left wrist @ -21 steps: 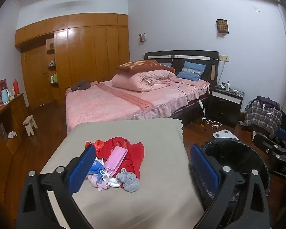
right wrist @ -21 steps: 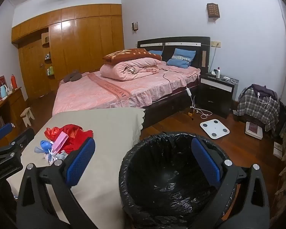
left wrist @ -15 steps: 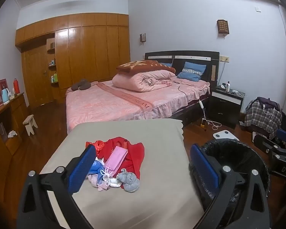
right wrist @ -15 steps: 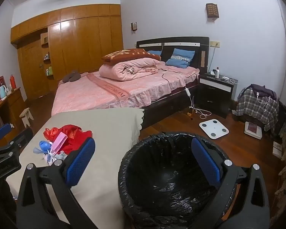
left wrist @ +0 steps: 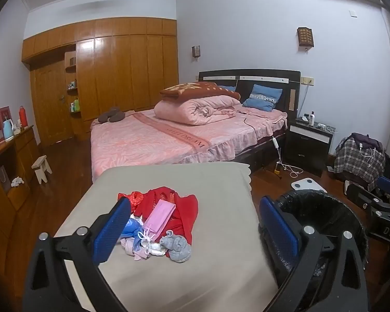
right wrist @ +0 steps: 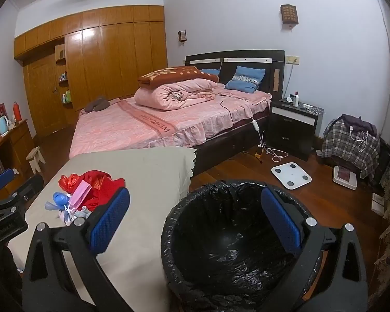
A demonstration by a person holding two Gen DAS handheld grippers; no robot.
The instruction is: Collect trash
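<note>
1. I hold the left gripper [left wrist: 195,230] tilted down above the beige-covered table [left wrist: 221,273], jaws spread to their widest with nothing between the blue pads [left wrist: 111,230].
2. The trash pile [left wrist: 158,221] lies on the table ahead of the left gripper, toward its left finger: a red crumpled bag [left wrist: 174,202], a pink mask [left wrist: 160,218], a blue wad [left wrist: 131,227] and a grey wad [left wrist: 178,247], all touching one another.
3. The bin [right wrist: 234,247], lined with a black bag, stands on the floor just beside the table's right edge.
4. I hold the right gripper [right wrist: 195,219] over the bin's near rim, jaws fully apart and holding nothing.
5. A pink bed [right wrist: 153,127] stands beyond the table; a white scale [right wrist: 291,173] lies on the floor to its right.
</note>
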